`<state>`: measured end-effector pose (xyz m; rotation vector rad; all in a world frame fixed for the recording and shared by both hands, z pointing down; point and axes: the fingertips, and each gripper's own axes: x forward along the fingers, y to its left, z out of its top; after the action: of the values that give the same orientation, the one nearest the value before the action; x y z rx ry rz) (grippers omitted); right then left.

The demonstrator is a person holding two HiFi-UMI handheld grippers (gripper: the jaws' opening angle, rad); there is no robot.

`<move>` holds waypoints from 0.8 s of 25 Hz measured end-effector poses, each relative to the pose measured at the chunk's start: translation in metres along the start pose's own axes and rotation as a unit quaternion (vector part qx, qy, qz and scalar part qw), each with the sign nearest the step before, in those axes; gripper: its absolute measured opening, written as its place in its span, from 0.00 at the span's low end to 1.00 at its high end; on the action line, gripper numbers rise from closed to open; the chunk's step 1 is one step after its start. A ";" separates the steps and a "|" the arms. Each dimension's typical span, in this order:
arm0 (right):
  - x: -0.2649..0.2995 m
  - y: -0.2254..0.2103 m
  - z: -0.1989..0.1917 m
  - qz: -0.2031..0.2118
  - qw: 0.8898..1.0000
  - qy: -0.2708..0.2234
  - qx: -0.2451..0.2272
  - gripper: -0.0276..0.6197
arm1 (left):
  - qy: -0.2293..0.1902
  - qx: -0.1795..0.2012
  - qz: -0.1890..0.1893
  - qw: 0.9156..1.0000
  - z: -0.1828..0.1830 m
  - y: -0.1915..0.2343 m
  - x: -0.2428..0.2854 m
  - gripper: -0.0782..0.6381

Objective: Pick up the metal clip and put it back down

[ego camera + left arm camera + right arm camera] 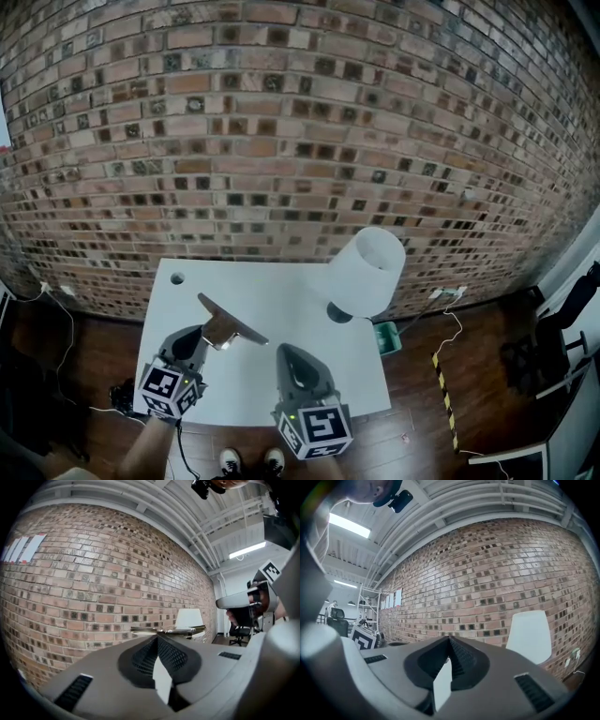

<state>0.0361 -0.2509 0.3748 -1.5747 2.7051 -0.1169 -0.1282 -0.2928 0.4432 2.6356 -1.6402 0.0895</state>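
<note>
The metal clip (232, 321) is a long flat metal piece, and my left gripper (214, 337) is shut on its near side over the left part of the white table (281, 300). In the left gripper view the clip (168, 631) lies crosswise right at the closed tips of the left gripper (157, 636). Whether it touches the table I cannot tell. My right gripper (287, 350) is to the right of it, over the table's front middle, shut with nothing in it. In its own view the right gripper (449, 640) points toward the brick wall.
A white table lamp (367, 272) stands at the table's back right corner. A round cable hole (177, 277) is at the back left. The brick wall (281, 141) runs behind the table. Cables and a green box (385, 337) lie on the wooden floor.
</note>
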 end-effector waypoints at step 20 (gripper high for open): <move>0.022 -0.067 -0.087 -0.038 0.997 0.062 0.032 0.03 | 0.133 -0.012 -0.089 0.987 -0.178 -0.040 0.092 0.13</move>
<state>0.0788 -0.2978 0.4670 -1.7073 2.7002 -0.3092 -0.0569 -0.3463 0.6267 2.6023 -1.3101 0.3951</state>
